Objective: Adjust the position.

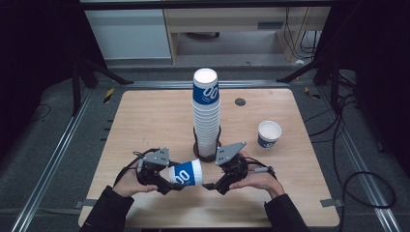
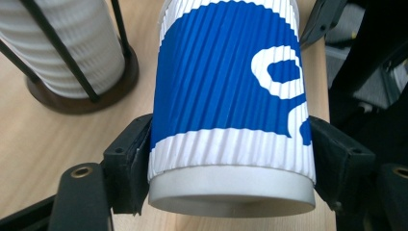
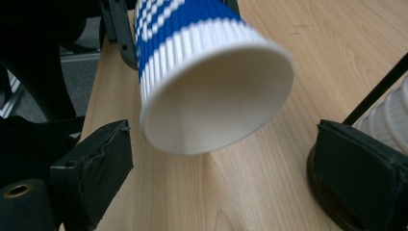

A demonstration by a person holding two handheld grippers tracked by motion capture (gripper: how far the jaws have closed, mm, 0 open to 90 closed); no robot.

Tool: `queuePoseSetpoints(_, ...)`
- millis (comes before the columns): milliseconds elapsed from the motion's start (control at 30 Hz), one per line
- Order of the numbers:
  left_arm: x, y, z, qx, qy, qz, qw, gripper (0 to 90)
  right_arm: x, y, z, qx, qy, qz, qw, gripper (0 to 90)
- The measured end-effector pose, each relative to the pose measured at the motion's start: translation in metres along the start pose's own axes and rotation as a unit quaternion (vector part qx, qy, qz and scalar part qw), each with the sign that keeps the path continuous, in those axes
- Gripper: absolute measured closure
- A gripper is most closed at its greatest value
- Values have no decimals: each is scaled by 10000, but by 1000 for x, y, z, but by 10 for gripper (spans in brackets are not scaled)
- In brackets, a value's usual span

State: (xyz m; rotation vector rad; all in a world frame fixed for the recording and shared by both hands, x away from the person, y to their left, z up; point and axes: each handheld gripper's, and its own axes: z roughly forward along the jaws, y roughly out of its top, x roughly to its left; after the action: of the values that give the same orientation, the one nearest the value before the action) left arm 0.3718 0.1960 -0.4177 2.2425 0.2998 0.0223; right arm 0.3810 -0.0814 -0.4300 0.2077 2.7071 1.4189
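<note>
Left gripper [image 1: 170,182] jaws pinch the cup [image 1: 186,173]; right gripper [image 1: 211,186] jaws spread above wooden table [image 1: 145,121].

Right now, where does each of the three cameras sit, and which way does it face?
High view: above the table's near side, looking forward and down; both hands, left gripper, right gripper.
Left gripper view: on the left gripper, its jaws clamping the cup near its base.
Right gripper view: on the right gripper, jaws open, facing the cup's mouth.
All three share the cup and the stack in its holder.
</note>
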Motion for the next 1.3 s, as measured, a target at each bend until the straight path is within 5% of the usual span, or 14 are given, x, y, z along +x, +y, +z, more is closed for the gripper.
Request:
queuePoseSetpoints(200, -5, 5, -4, -248, -99, 78, 9996, 256, -1, 1, -3, -327, 158, 131, 9993, 73)
queuePoseSetpoints(867, -18, 13, 13, -83, -354, 336, 9988, 259, 6, 1, 7, -476, 792, 147, 9956, 136)
queuePoseSetpoints(1300, -17, 13, 10, -68, -191, 248, 9995, 209, 4, -1, 4, -385, 732, 164, 9964, 160)
